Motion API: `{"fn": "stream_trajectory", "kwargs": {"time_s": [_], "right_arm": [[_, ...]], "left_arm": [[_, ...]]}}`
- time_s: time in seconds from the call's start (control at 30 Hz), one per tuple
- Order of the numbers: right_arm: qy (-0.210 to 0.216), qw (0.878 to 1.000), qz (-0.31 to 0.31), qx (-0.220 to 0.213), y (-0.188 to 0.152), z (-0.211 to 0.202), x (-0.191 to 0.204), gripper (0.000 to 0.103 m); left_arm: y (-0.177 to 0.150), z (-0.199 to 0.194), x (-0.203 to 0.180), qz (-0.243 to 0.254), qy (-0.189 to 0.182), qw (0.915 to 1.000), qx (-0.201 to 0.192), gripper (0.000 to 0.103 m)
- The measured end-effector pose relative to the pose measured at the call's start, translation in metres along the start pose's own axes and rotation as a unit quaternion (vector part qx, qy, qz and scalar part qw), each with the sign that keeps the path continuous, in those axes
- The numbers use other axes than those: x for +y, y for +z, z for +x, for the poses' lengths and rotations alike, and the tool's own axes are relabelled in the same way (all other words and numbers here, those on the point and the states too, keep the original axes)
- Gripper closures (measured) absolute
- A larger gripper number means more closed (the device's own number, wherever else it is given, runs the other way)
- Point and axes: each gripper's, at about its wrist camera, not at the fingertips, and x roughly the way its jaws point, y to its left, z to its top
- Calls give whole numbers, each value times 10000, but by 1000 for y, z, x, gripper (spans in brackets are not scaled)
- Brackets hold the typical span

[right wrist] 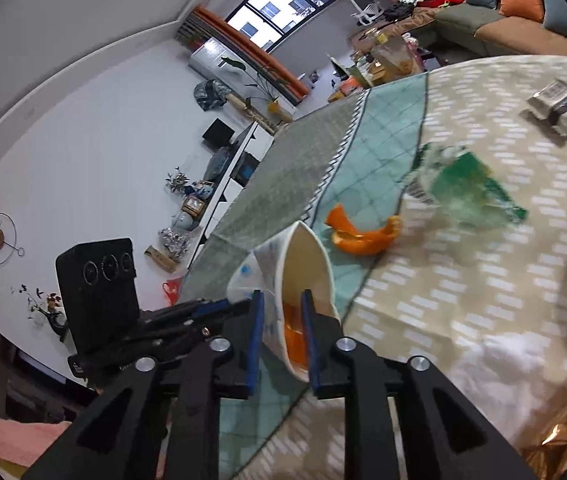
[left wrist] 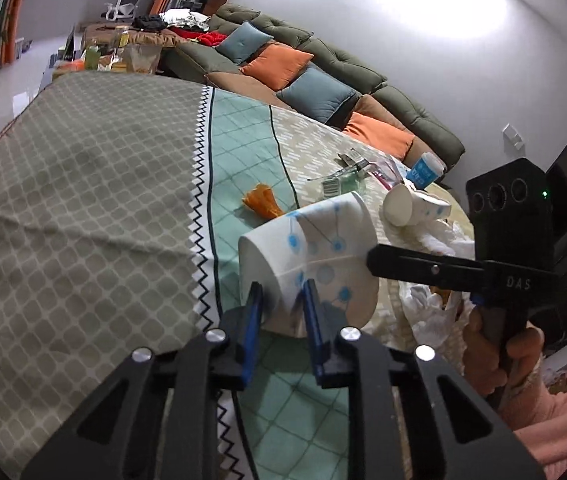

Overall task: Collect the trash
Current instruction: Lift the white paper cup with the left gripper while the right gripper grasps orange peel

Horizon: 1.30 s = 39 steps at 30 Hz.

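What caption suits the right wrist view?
Right tool straddles paper cup's rim, orange peel lying beyond on tablecloth.

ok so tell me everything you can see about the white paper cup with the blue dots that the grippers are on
The white paper cup with blue dots and lines is tipped on its side above the patterned tablecloth, mouth towards the right gripper. Its wall looks squashed, the rim pinched into a narrow oval. Orange peel sits inside. The left gripper is shut on the base end; the right gripper's fingers straddle the rim, one inside, one outside.
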Motion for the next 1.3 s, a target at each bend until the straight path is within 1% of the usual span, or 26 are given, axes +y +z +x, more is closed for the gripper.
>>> {"fn": "stream_trajectory", "kwargs": {"time_s": [0.1,0.13,0.17,0.2,0.23,0.3,0.37,0.43,0.5,0.57,0.67,0.73,0.77,0.83,0.87,0.9,0.97,1.07,1.13,1.17,1.2,1.3], "right_arm": [[-162,9998,-71,-36,-4,-8,-1,78],[-226,9997,-107,-51,-5,-9,0,78],[-290,9994,-155,-70,-6,-10,0,78],[-329,9992,-197,-83,-8,-11,0,78],[-340,9991,-232,-85,-8,-10,0,78],[-422,9985,-320,-100,-9,-8,1,78],[-495,9981,-357,-112,-10,-5,0,78],[-529,9978,-386,-116,-11,-4,0,78],[-603,9971,-456,-121,-12,-2,2,78],[-618,9968,-499,-109,-13,0,3,78],[-781,9949,-635,-117,-13,4,6,78],[-854,9937,-720,-112,-15,6,9,78],[-885,9931,-761,-92,-16,6,8,78],[-933,9923,-816,-60,-17,9,9,78],[-954,9918,-850,-46,-17,10,10,78],[-955,9916,-866,-43,-18,10,12,78],[-994,9905,-947,-14,-17,14,15,78],[-1026,9890,-1060,75,-17,19,22,78],[-1008,9884,-1130,118,-15,24,28,78],[-1014,9879,-1168,138,-14,27,29,77],[-1044,9869,-1217,157,-13,30,32,71],[-1091,9840,-1380,273,-14,43,40,64]], "left_arm": [[3,0,-5,48,73,10000,16,83],[4,-1,-7,91,158,9998,12,83],[5,-2,-11,192,302,9994,-1,83],[6,-5,-17,417,513,9978,-35,83],[7,-8,-21,530,617,9967,-47,83],[10,-12,-30,810,859,9930,-24,83],[12,-15,-39,1088,1154,9873,-7,83],[15,-20,-52,1511,1546,9763,-12,83],[17,-23,-65,1965,1962,9607,-39,83],[17,-26,-74,2280,2117,9504,2,83],[19,-27,-80,2506,2283,9408,36,83],[19,-27,-83,2696,2513,9296,18,83],[19,-28,-84,2742,2551,9272,21,83],[19,-31,-84,2702,2420,9319,30,83],[20,-31,-82,2663,2402,9335,39,83],[19,-32,-80,2639,2441,9331,26,83],[20,-34,-77,2544,2415,9365,-3,83],[25,-50,-65,2224,2389,9451,-178,83],[26,-60,-57,2035,2398,9488,-285,83],[26,-66,-52,1937,2382,9511,-332,83],[26,-73,-45,1786,2343,9548,-382,83],[24,-87,-28,1489,2358,9592,-467,83]]}}
